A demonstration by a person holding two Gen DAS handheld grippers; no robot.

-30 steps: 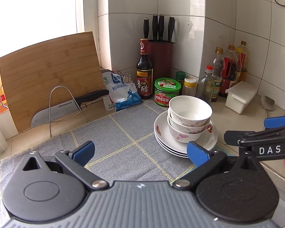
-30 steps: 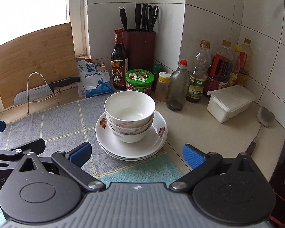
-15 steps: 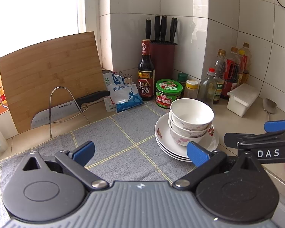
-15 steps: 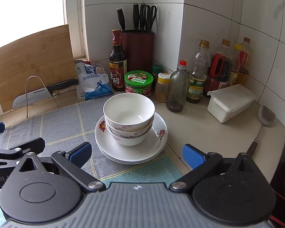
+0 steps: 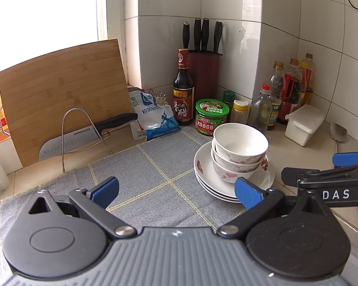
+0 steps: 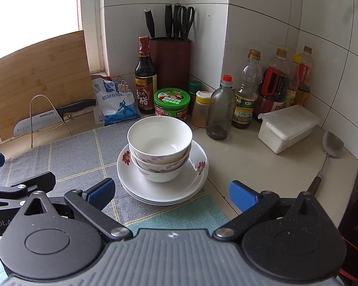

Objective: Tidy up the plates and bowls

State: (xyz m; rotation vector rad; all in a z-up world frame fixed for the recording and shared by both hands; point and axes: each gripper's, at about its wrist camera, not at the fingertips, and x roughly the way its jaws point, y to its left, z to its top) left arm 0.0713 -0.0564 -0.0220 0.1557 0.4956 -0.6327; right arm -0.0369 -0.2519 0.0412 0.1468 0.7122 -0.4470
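Note:
Two or three white floral bowls (image 6: 160, 140) are nested on a stack of white floral plates (image 6: 179, 190) at the right edge of a grey checked mat (image 6: 83, 157). The same bowls (image 5: 239, 147) and plates (image 5: 202, 166) show in the left wrist view. My left gripper (image 5: 176, 190) is open and empty, over the mat to the left of the stack. My right gripper (image 6: 170, 193) is open and empty, just in front of the stack, with the plates between its fingers' lines.
Behind the stack stand a green-lidded jar (image 6: 171, 103), a vinegar bottle (image 6: 145, 78), a knife block (image 6: 170, 64) and several sauce bottles (image 6: 245, 90). A white box (image 6: 286, 127) and a spatula (image 6: 331, 145) lie right. A cutting board (image 5: 62, 90) and knife (image 5: 83, 134) stand left.
Both grippers have drawn back a little from the stack and risen slightly. The bowls and plates have not moved. Both grippers stay open.

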